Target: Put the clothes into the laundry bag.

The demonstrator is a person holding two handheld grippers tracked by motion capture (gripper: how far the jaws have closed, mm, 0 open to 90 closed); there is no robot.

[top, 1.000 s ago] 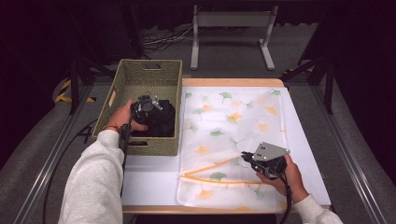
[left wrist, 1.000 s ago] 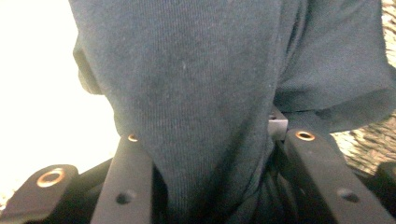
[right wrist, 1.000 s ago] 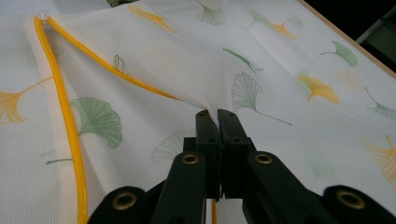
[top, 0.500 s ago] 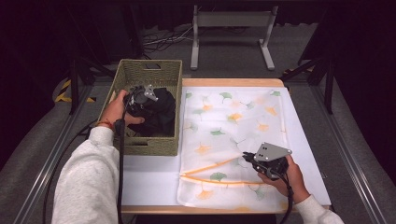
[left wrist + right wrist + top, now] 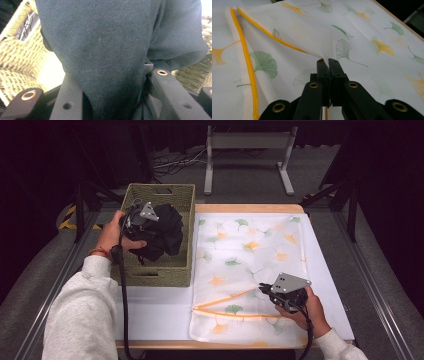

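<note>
A dark garment (image 5: 162, 232) hangs bunched over the woven basket (image 5: 177, 270), with my left gripper (image 5: 145, 222) shut on it. In the left gripper view the dark knit cloth (image 5: 107, 50) is pinched between both jaws and drapes down in front of the basket weave (image 5: 17, 62). A white mesh bag (image 5: 250, 265) printed with ginkgo leaves and edged by a yellow zipper (image 5: 225, 299) lies flat on the table. My right gripper (image 5: 265, 290) is shut on the upper layer of the bag (image 5: 312, 42) by the zipper (image 5: 249, 70), lifting it into a ridge.
The basket stands at the table's left, against the bag's left edge. The white table top (image 5: 150, 307) shows in front of the basket. A metal stand (image 5: 247, 150) is on the floor behind the table. The table's right edge (image 5: 345, 300) lies close to my right hand.
My left gripper has risen out of the basket with the dark garment, pulling it up above the rim. The right gripper has kept still on the bag.
</note>
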